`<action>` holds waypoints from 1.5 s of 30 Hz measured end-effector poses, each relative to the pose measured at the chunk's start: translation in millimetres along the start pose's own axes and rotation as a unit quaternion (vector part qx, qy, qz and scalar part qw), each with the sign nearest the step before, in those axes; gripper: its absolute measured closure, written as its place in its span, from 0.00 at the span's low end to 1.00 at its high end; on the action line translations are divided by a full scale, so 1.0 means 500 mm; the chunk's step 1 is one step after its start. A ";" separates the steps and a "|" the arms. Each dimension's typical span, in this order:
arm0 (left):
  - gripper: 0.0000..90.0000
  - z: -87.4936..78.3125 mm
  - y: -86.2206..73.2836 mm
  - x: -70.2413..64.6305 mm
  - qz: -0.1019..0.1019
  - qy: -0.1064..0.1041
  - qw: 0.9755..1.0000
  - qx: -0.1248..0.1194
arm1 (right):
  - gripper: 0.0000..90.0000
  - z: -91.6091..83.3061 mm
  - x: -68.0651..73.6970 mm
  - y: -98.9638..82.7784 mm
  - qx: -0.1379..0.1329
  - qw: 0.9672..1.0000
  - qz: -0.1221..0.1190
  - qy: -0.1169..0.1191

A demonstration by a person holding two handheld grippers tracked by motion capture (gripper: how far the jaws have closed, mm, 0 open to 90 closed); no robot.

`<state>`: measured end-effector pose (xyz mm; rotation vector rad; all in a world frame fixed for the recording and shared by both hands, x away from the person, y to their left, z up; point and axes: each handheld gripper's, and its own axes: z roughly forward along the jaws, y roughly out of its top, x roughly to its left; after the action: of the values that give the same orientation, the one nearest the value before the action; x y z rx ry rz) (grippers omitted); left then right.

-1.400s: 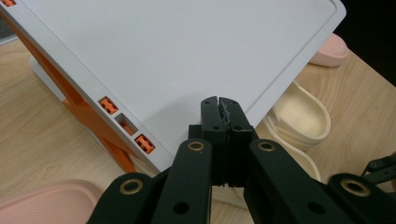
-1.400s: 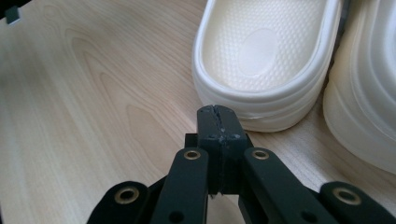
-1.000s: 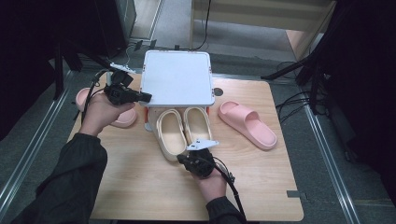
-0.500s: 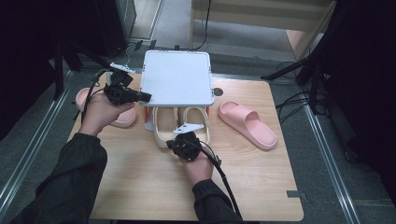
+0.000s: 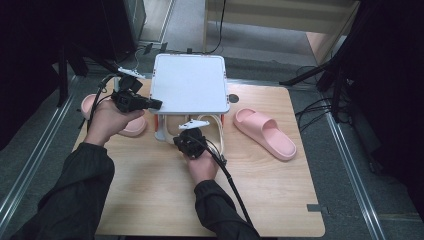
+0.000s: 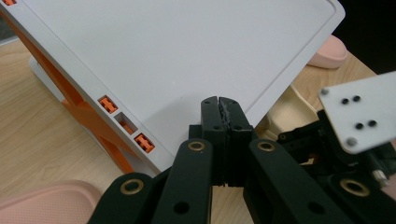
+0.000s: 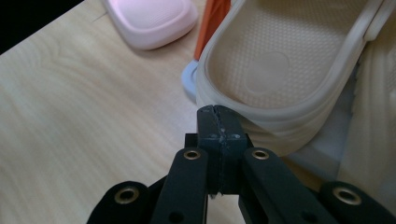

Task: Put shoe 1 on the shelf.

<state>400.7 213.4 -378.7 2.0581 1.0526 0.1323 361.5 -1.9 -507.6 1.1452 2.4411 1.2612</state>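
A white shelf [image 5: 190, 82] on orange legs [image 6: 93, 116] stands at the back of the wooden table. A pair of beige slippers [image 5: 216, 135] lies partly under it. My right gripper [image 5: 191, 134] is shut, and its tips [image 7: 218, 109] rest against the heel of the left beige slipper [image 7: 275, 70]. My left gripper [image 5: 157, 105] is held shut at the shelf's left front corner, with its tips [image 6: 219, 100] over the white top [image 6: 187, 56] and nothing between them. One pink slipper [image 5: 265, 132] lies to the right, another [image 5: 127, 126] under my left hand.
The second beige slipper [image 7: 378, 116] lies just right of the first. The right gripper's grey plate [image 6: 364, 112] shows close by in the left gripper view. Bare wood [image 5: 150, 200] stretches in front of the shelf. Metal rails and cables run along the floor beside the table.
My right gripper has moved away from me toward the shelf, and the beige pair has slid with it partly under the shelf. The left gripper has stayed where it was.
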 end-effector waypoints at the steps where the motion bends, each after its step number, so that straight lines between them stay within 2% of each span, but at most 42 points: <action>1: 1.00 0.000 0.000 0.000 0.000 0.000 1.000 0.000 | 1.00 0.003 -0.003 0.002 -0.002 1.000 0.003 -0.001; 7: 1.00 0.000 0.000 0.000 0.001 0.001 1.000 0.000 | 1.00 0.016 -0.005 0.013 0.002 1.000 0.011 -0.008; 11: 1.00 0.000 0.000 0.000 0.000 0.000 1.000 0.000 | 1.00 0.004 0.001 0.011 0.000 1.000 0.013 0.003; 16: 1.00 0.000 0.000 0.000 -0.001 0.000 1.000 0.000 | 1.00 -0.027 0.008 -0.004 -0.007 1.000 0.005 0.017; 18: 1.00 0.000 0.000 0.000 -0.001 0.000 1.000 0.000 | 1.00 -0.042 0.009 -0.011 -0.004 1.000 -0.007 0.017; 22: 1.00 0.000 0.000 0.001 -0.003 0.000 1.000 0.000 | 1.00 -0.080 0.008 -0.029 -0.006 0.999 -0.005 0.034; 25: 1.00 0.000 0.000 0.000 -0.004 0.001 1.000 0.000 | 1.00 -0.104 0.006 -0.045 -0.005 0.999 -0.014 0.039; 31: 1.00 0.000 -0.001 0.002 -0.010 -0.003 1.000 -0.003 | 1.00 -0.156 -0.017 -0.084 -0.008 0.999 -0.005 0.046; 36: 1.00 -0.001 -0.003 0.004 -0.011 -0.003 1.000 -0.004 | 1.00 -0.200 -0.044 -0.119 -0.011 0.999 0.003 0.041; 41: 1.00 0.000 -0.002 0.002 -0.011 -0.001 1.000 -0.004 | 1.00 -0.213 -0.058 -0.133 -0.011 0.999 0.006 0.035; 45: 1.00 -0.001 -0.002 0.002 -0.011 -0.001 1.000 -0.004 | 1.00 -0.224 -0.078 -0.141 -0.011 0.999 0.015 0.048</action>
<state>400.7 214.9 -379.5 2.0384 1.0713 0.1227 297.9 -124.1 -497.8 1.1440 2.4798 1.3793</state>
